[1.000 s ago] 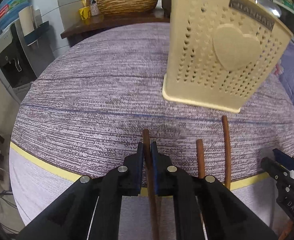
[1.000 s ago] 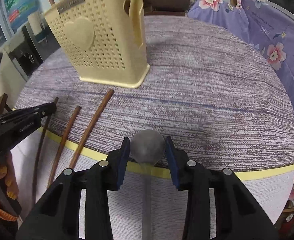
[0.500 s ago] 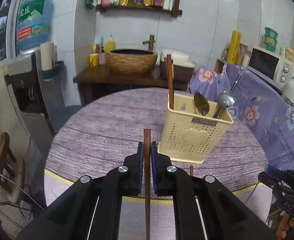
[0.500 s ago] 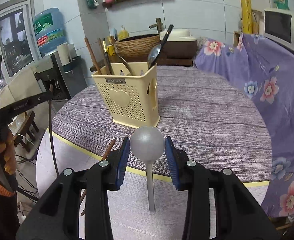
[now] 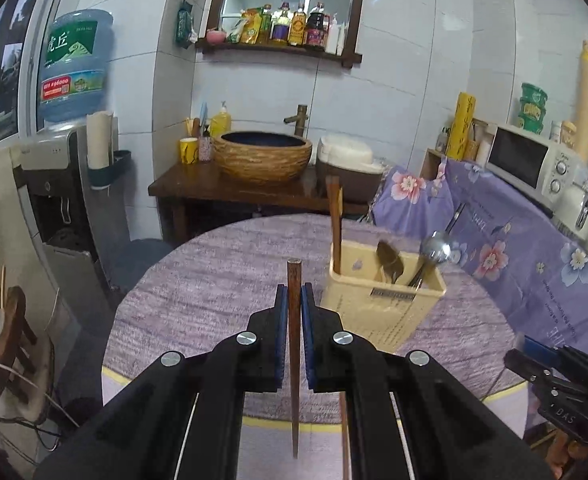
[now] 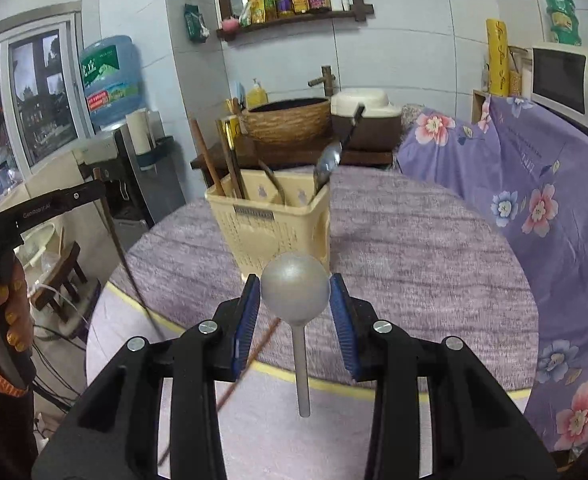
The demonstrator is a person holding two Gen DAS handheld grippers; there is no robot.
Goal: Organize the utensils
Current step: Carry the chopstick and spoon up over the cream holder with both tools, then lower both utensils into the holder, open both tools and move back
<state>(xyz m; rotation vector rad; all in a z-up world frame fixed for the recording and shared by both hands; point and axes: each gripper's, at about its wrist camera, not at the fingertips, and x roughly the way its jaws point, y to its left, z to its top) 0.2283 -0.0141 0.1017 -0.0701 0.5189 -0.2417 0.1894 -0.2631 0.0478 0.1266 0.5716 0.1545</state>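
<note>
Standing by the round table, I see a person holding a two-finger gripper in each hand, both raised above the near edge. Nearest, the left gripper (image 5: pixel 292 298) is clenched on a dark wooden chopstick (image 5: pixel 293 356), pinched near its thick upper end so the thin tip hangs straight down in the air. Beside it, the right gripper (image 6: pixel 295 298) grasps a silver spoon (image 6: pixel 295 288) by its rounded bowl, the blue pads (image 6: pixel 247 320) pressing each side, the handle dangling below.

Below them, on the purple-grey tablecloth (image 6: pixel 414 256), at least one more loose chopstick (image 6: pixel 250 356) lies across the yellow trim at the table's near edge.

Further back, near the middle of the table, stands the cream perforated utensil basket (image 5: pixel 382 312). It already holds upright chopsticks on its left side and spoons leaning to the right.

Beyond the table are a woven basin on a wooden counter, a water dispenser, a microwave and a shelf of bottles.

The step in hand looks like carrying both utensils to the basket. To do it well, I judge each should be brought over the open top and lowered tip first, the chopstick beside the other chopsticks and the spoon among the spoons. Letting go only once the lower end is inside the rim should stop the basket tipping.
</note>
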